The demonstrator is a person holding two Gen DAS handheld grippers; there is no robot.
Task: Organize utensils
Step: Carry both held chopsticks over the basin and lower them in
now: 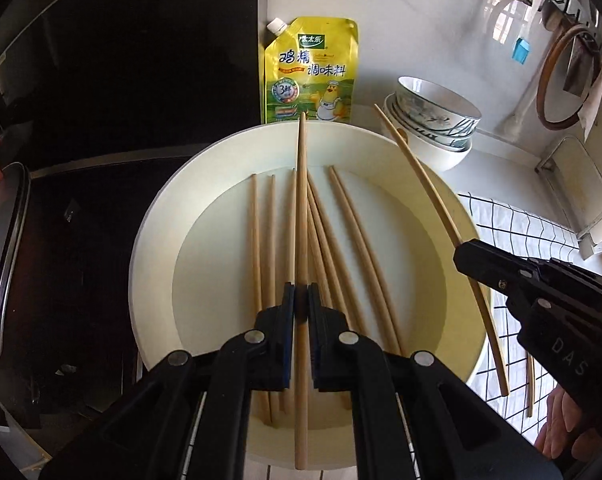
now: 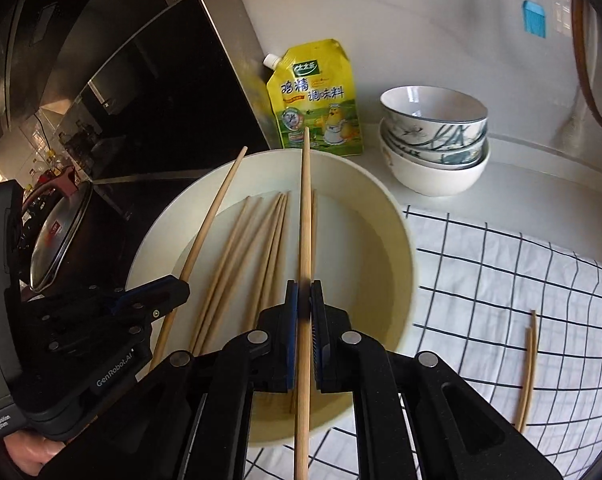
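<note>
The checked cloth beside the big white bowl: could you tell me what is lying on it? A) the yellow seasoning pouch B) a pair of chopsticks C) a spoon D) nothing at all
B: in the right wrist view a pair of chopsticks lies on the checked cloth, apart from the big white bowl; the yellow seasoning pouch stands by the wall.

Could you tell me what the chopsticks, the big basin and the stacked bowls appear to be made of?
The chopsticks look like bamboo or pale wood: matte tan with faint lengthwise grain. The basin seems plastic or melamine, cream with a dull sheen, though enamel cannot be ruled out. The stacked bowls look like glazed ceramic: glossy white with painted blue-green patterns.
</note>
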